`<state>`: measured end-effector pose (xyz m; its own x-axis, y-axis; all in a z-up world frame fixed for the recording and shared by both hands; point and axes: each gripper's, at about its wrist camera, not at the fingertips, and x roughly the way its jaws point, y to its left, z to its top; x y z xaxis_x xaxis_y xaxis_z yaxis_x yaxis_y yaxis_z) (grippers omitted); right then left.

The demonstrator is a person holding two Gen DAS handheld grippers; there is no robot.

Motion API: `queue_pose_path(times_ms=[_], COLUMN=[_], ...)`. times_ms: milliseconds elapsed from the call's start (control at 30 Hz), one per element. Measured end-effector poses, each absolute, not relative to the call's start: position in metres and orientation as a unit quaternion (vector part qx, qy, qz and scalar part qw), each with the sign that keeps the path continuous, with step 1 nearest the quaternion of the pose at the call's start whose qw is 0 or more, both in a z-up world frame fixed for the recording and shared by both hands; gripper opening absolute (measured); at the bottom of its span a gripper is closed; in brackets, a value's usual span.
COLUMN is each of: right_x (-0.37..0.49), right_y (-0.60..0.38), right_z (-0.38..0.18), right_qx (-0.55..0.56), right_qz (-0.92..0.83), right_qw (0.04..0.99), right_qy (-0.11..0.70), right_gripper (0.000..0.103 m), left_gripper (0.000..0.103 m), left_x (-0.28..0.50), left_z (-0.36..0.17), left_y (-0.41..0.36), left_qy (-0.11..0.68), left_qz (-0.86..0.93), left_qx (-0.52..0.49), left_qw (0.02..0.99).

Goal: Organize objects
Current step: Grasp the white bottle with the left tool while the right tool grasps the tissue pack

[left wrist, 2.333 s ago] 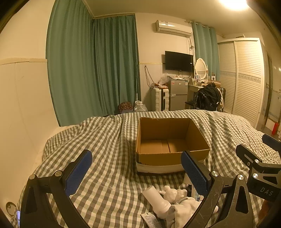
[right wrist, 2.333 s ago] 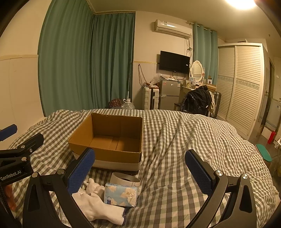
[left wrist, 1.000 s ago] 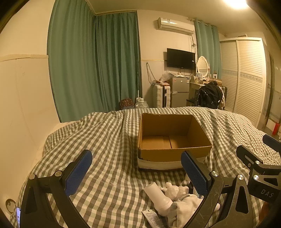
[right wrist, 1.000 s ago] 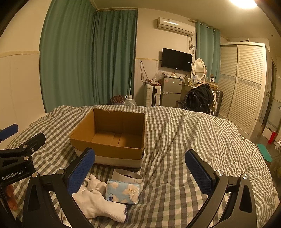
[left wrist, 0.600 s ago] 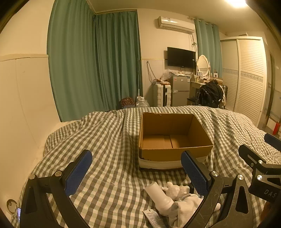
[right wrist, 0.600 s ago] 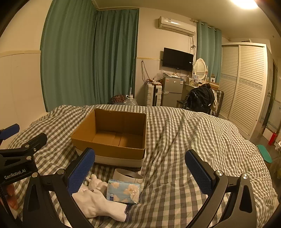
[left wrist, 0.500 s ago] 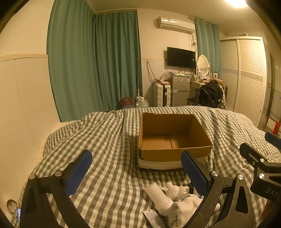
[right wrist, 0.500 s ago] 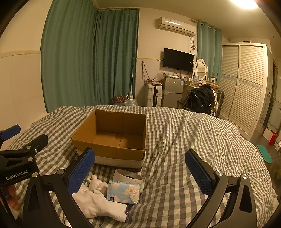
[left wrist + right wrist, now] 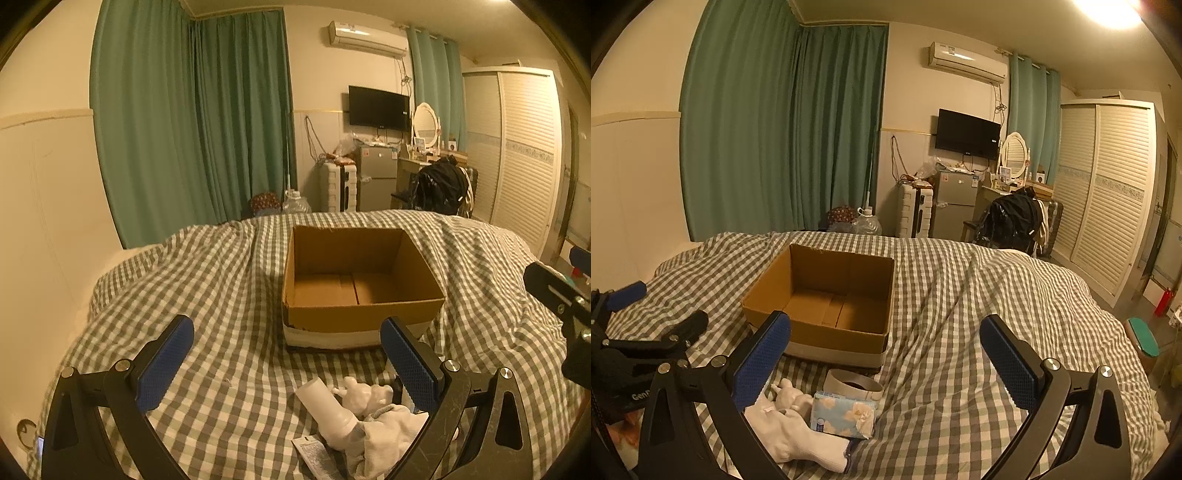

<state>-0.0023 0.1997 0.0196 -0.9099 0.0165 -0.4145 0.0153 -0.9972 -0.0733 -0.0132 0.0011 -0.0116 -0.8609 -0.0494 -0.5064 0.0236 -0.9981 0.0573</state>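
Left gripper [image 9: 286, 356]: blue-padded jaws spread wide, nothing between them, held above the bedspread on the near side of the box.
Right gripper [image 9: 892, 354]: jaws likewise wide apart and holding nothing, over the bedspread to the right of the heap.
Cardboard box [image 9: 360, 280]: open-topped, nothing inside, sitting on the checked bedspread [image 9: 221, 280] beyond both grippers.
Heap of objects: lies on the bedspread just in front of the box, close by the left gripper's right finger.
White bottle [image 9: 325, 410]: lying on its side, touching the white figurine [image 9: 364, 395].
White sock [image 9: 792, 434]: rumpled, against the figurine.
Tissue pack [image 9: 844, 413]: blue, flowered, beside the sock.
Tape roll [image 9: 853, 384]: flat, between the tissue pack and the box.
Small sachet [image 9: 314, 452]: at the near edge of the heap.
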Motion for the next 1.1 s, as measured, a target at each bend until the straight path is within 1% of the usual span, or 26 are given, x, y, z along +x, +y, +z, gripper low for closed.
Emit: queue_pose_path(times_ms=[200, 500, 600, 767, 900, 1000, 1033, 1067, 1100], right_x=[-0.018, -0.063, -0.073, -0.086, -0.092, -0.094, -0.096, -0.097, -0.098], right_y=[0.197, 0.201, 0.204, 0.202, 0.194, 0.184, 0.18, 0.179, 0.179], right_z=[0.005, -0.06, -0.078, -0.101, -0.12, -0.127, -0.13, -0.133, -0.136], right_qx=[-0.242, -0.362, -0.393, -0.429, -0.459, -0.475, -0.481, -0.486, -0.493], right_qz=[0.969, 0.932, 0.919, 0.902, 0.885, 0.874, 0.871, 0.868, 0.864], right_qw=[-0.01, -0.025, -0.029, -0.052, -0.073, -0.093, -0.097, -0.098, -0.099], right_qy=[-0.04, -0.027, -0.019, -0.013, -0.017, -0.029, -0.031, -0.031, -0.03], right_gripper=[0.103, 0.103, 0.103, 0.102, 0.1, 0.093, 0.087, 0.079, 0.076], left_gripper=[0.103, 0.102, 0.1, 0.092, 0.09, 0.084, 0.083, 0.083, 0.082], left_x=[-0.026, -0.056, -0.062, -0.073, -0.08, -0.085, -0.087, -0.087, -0.087], left_z=[-0.03, -0.084, -0.1, -0.125, -0.14, -0.147, -0.148, -0.149, -0.15], left_y=[0.001, 0.005, 0.011, 0.014, 0.011, 0.011, 0.012, 0.013, 0.013], left_qy=[-0.017, -0.019, -0.026, -0.034, -0.024, -0.023, -0.024, -0.024, -0.023], left_qz=[-0.954, -0.924, -0.916, -0.899, -0.889, -0.884, -0.883, -0.882, -0.881], left_qx=[0.299, 0.381, 0.4, 0.437, 0.456, 0.465, 0.467, 0.467, 0.469], left_qw=[0.009, -0.002, -0.008, -0.017, -0.033, -0.044, -0.046, -0.051, -0.056])
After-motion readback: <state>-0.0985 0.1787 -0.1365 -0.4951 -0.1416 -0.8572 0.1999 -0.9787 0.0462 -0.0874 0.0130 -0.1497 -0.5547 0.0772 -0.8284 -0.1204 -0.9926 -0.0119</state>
